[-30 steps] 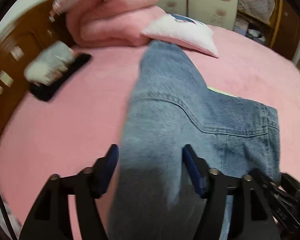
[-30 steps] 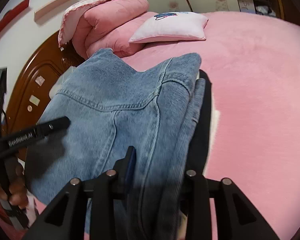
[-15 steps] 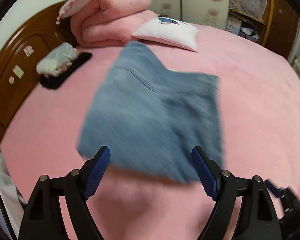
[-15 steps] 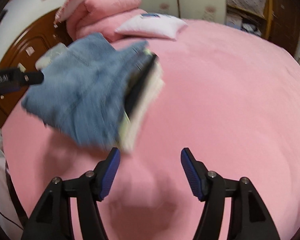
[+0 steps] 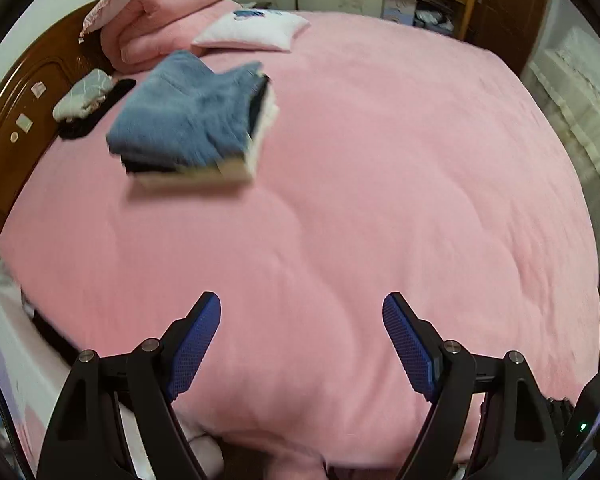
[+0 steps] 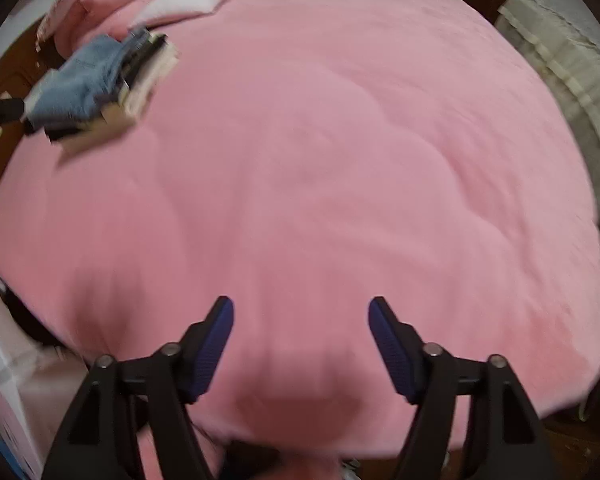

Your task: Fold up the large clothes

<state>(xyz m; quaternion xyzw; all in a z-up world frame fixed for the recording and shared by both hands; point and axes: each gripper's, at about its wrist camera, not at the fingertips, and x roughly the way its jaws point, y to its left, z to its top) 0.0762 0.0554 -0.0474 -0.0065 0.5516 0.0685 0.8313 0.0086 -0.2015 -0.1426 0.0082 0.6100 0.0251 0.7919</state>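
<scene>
Folded blue jeans (image 5: 188,120) lie on top of a stack of folded clothes (image 5: 236,168) with black and cream layers, at the far left of the pink bed (image 5: 360,200). The same jeans (image 6: 84,76) show at the upper left in the right wrist view. My left gripper (image 5: 302,320) is open and empty, near the bed's front edge, far from the stack. My right gripper (image 6: 301,322) is open and empty, also back near the front edge.
A rolled pink duvet (image 5: 168,4) and a white pillow (image 5: 256,32) lie at the head of the bed. A grey bundle on a black item (image 5: 86,98) sits by the wooden headboard (image 5: 24,100). A cream-covered piece of furniture (image 6: 560,72) stands at the right.
Both grippers let go of the folded jeans and opened. Both pulled back from the stack toward the front edge of the bed. The jeans now rest on the stack.
</scene>
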